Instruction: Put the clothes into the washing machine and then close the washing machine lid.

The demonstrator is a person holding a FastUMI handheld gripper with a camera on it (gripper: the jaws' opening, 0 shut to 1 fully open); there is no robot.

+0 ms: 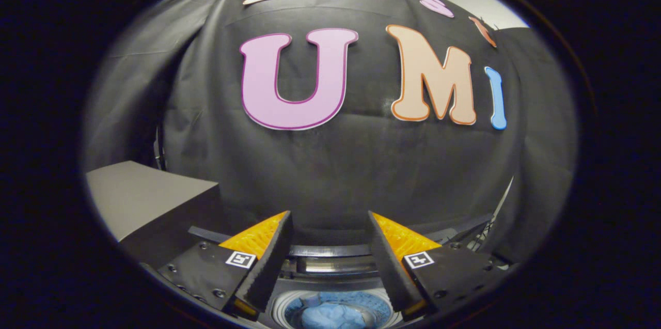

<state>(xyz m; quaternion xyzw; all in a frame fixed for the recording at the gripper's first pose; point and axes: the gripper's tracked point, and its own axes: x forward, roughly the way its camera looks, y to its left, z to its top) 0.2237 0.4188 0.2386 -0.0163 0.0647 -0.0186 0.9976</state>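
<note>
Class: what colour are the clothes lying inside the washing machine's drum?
Blue clothes, seen in the gripper view, below the open gripper.

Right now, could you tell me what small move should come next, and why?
Probably reach for the lid to close it: the blue clothes already lie in the washer's drum, and the gripper hangs open above it, holding nothing.
</note>
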